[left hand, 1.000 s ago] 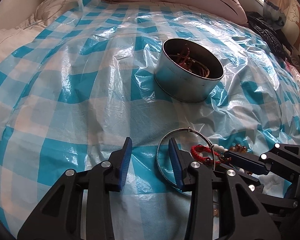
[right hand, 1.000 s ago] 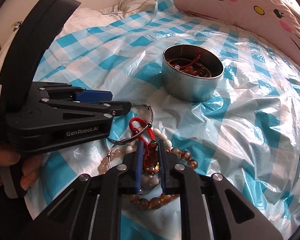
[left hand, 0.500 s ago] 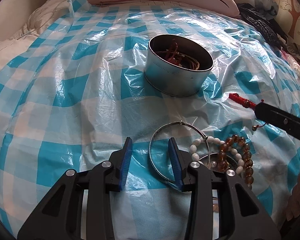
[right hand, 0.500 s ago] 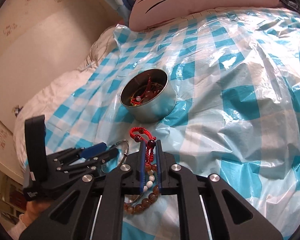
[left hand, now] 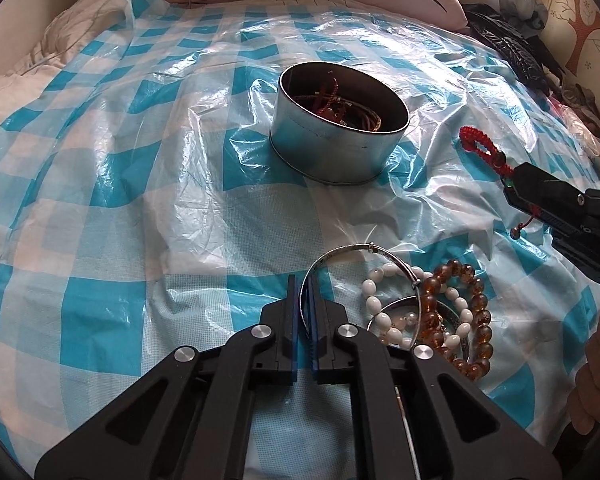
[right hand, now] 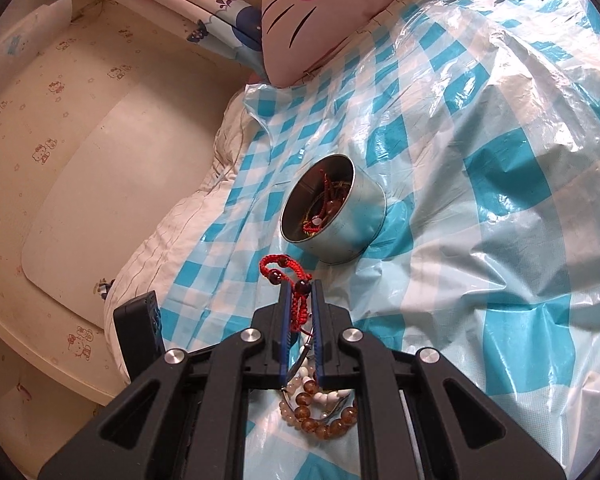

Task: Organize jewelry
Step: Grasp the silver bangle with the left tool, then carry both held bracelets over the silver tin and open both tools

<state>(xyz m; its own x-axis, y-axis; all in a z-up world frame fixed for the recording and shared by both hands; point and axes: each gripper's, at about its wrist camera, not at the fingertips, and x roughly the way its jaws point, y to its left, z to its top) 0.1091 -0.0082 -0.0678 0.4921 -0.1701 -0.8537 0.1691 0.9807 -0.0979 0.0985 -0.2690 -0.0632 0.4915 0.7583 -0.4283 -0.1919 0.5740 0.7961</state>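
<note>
The red braided cord bracelet (right hand: 290, 286) is clamped between the narrow blue pads of the right gripper (right hand: 299, 294), its looped end with dark beads sticking out past the fingertips and a short tail with a small bead hanging below, as the left wrist view shows (left hand: 485, 152). That gripper is rolled over to one side and tipped gently downward, held clear of the bedding, with the round metal tin (right hand: 332, 216) just ahead of its tips. Fingers of the person's hand (left hand: 596, 364) curl around its handle.

The left gripper (left hand: 303, 284) points steeply down at the bed; its jaws have just been closing and now pinch the near edge of a thin silver bangle (left hand: 352, 250), which lies on the sheet and curves away ahead and to the right of the fingertips.

Just right of the left gripper sits the remaining heap: one white bead bracelet (left hand: 374, 304), one amber bead bracelet (left hand: 482, 308), and at least one more silver ring (left hand: 404, 302) beneath them, all overlapping; the exact count underneath is hard to tell.

One tin stands farther ahead of the left gripper, already holding a tangle of red and brownish cords and beads.

Everything rests on a crinkled blue-and-white checked plastic sheet (left hand: 112, 184) spread over the bed, with a pink cat-face pillow (right hand: 312, 4) beyond the tin.
</note>
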